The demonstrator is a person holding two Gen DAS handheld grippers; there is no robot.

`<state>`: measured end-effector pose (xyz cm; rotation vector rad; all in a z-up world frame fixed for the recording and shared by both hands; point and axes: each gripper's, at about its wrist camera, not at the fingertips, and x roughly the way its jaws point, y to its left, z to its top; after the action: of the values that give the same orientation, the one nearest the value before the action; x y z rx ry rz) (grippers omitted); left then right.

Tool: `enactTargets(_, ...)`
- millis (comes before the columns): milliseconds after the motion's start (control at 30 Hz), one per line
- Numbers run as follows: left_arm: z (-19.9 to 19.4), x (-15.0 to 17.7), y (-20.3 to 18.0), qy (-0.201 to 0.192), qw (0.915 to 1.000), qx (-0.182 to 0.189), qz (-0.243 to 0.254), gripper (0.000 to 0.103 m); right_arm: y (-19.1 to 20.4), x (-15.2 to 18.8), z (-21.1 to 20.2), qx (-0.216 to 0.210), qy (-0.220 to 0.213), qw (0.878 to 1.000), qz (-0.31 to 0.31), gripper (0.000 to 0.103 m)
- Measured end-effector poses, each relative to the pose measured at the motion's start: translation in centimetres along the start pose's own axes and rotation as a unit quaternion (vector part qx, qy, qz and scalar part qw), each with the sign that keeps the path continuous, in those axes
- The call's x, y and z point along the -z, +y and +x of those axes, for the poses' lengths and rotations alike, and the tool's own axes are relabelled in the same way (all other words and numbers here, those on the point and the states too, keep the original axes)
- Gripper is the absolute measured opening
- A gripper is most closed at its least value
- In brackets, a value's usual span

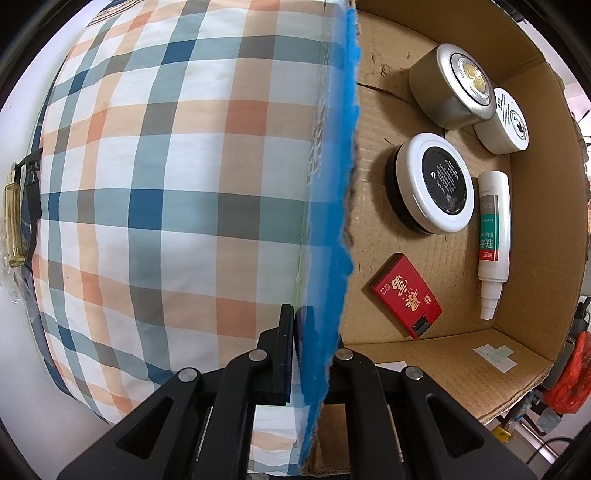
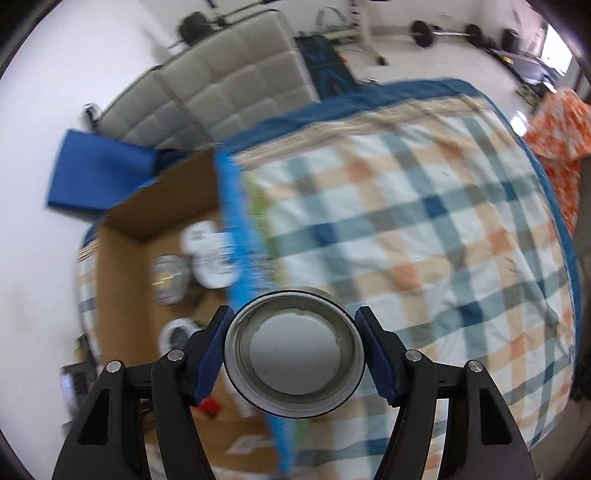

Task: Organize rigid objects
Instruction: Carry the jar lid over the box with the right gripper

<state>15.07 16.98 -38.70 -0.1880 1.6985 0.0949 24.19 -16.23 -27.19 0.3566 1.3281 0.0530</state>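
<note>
An open cardboard box (image 1: 532, 192) lies on a plaid bedspread (image 1: 166, 184). Inside lie a silver round tin (image 1: 448, 86), a white round jar (image 1: 504, 122), a white-rimmed black compact (image 1: 434, 184), a white tube (image 1: 493, 236) and a red pack (image 1: 408, 295). My left gripper (image 1: 314, 343) is shut on the box's blue-faced wall (image 1: 332, 206). My right gripper (image 2: 295, 350) is shut on a round metal tin (image 2: 295, 350), held above the bed beside the box (image 2: 122, 258). The right wrist view is blurred.
A grey padded headboard (image 2: 229, 85) and a blue cushion (image 2: 96, 173) are behind the box. Barbells (image 2: 443, 33) lie on the floor beyond the bed. An orange patterned cloth (image 2: 561, 129) hangs at the right. A yellow-handled tool (image 1: 14, 218) lies at the bed's left edge.
</note>
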Motion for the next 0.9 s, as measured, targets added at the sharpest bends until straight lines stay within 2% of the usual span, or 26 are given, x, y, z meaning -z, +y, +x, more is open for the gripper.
enactTargets(233, -0.1, 0.0, -0.1, 0.0, 1.0, 0.001, -0.001, 0.005, 7.9, 1.2, -0.4, -0.071, 0.032, 0.995, -0.055, 0.07)
enactTargets(367, -0.2, 0.0, -0.1, -0.001, 1.0, 0.0, -0.001, 0.005, 10.7, 1.5, 0.4, -0.08, 0.039, 0.993, -0.078, 0.07)
enactTargets(533, -0.2, 0.0, -0.2, 0.0, 1.0, 0.001, -0.002, 0.005, 13.4, 0.1, 2.8, -0.084, 0.043, 0.991, -0.091, 0.07)
enactTargets(900, -0.2, -0.1, 0.1, 0.002, 1.0, 0.003, -0.005, 0.005, 17.7, -3.6, 8.3, -0.08, 0.053, 0.992, -0.08, 0.07)
